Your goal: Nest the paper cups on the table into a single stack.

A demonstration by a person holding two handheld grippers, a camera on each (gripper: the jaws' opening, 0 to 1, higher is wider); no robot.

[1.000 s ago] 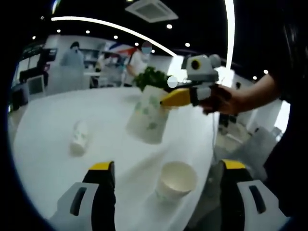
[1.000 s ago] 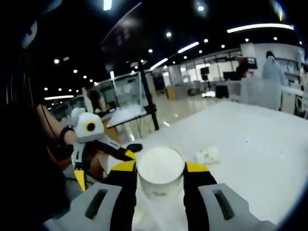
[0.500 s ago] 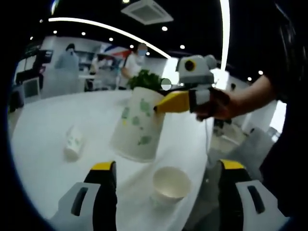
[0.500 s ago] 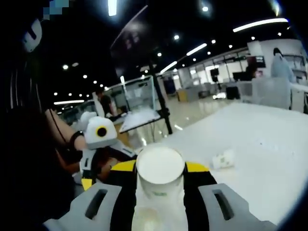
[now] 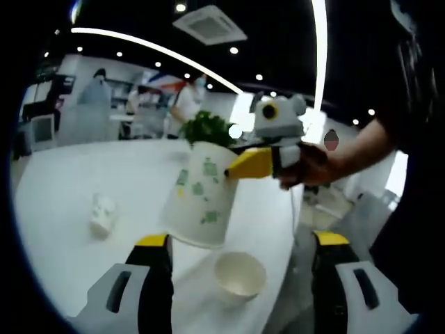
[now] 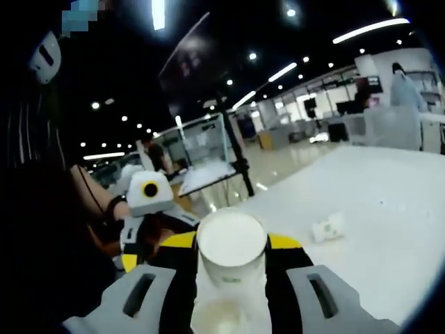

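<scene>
A white table (image 5: 83, 174) carries a leafy plant (image 5: 207, 128) at its far edge. Past the plant stand people (image 5: 182, 97) near counters. Across the room from the table stands a glass-walled enclosure (image 6: 198, 149) on a black post.

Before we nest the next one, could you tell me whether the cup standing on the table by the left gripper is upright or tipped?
Upright: in the left gripper view the white cup stands on the table, its open mouth facing up.

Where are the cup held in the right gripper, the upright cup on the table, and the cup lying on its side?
Held cup (image 5: 198, 202): left gripper view, on its printed side wall.
Upright cup (image 5: 240, 275): left gripper view, on its open rim.
Tipped cup (image 5: 102, 213): left gripper view, on its side wall.
</scene>
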